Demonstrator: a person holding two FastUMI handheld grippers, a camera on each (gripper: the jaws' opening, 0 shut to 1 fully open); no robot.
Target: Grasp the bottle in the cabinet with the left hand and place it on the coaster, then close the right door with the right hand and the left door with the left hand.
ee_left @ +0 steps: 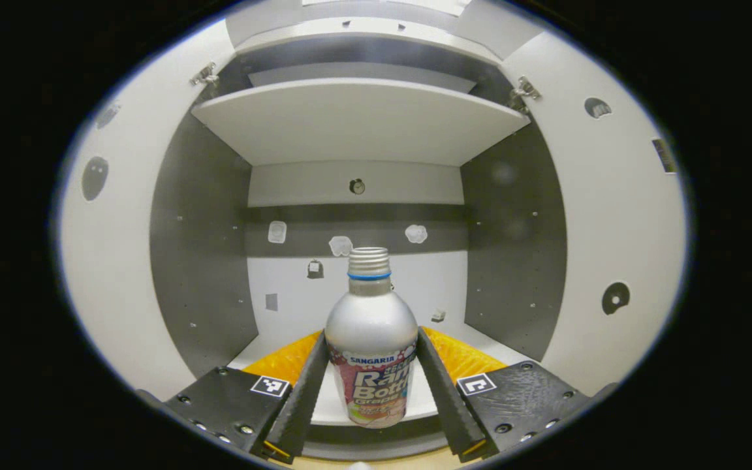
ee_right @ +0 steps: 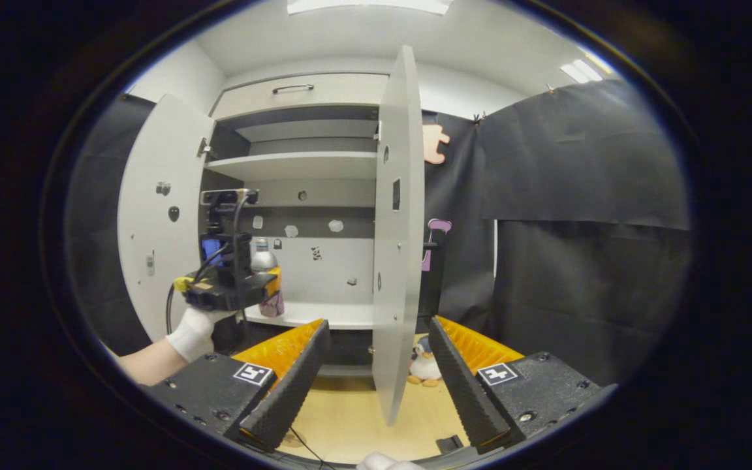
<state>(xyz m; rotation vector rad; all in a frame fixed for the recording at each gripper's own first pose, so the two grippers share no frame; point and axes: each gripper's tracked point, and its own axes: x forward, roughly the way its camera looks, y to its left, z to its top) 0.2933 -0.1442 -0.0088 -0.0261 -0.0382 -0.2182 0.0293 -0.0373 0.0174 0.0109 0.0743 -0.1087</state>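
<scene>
Two fingers of the left tool rise from the 6 o'clock edge of the left gripper view, and the bottle stands upright between them, each finger close against its side, though true contact cannot be told; the bottle has a silver shoulder, a printed label low down and an open threaded neck with a blue ring; it stands on the cabinet's lower shelf, near the front edge; above, toward 12 o'clock, a second shelf spans the cabinet; the left door swings out at 9 o'clock and the right door at 3 o'clock, both open; small pale stickers dot the back wall behind the bottle.

Nearest in the right gripper view, the right tool stands wide apart at 6 o'clock with nothing between its fingers; beyond them, dead centre, the right door's edge faces the camera; a small stuffed penguin sits on the wooden surface just past it; at 9 o'clock a gloved hand holds the other tool up at the bottle inside the cabinet.
</scene>
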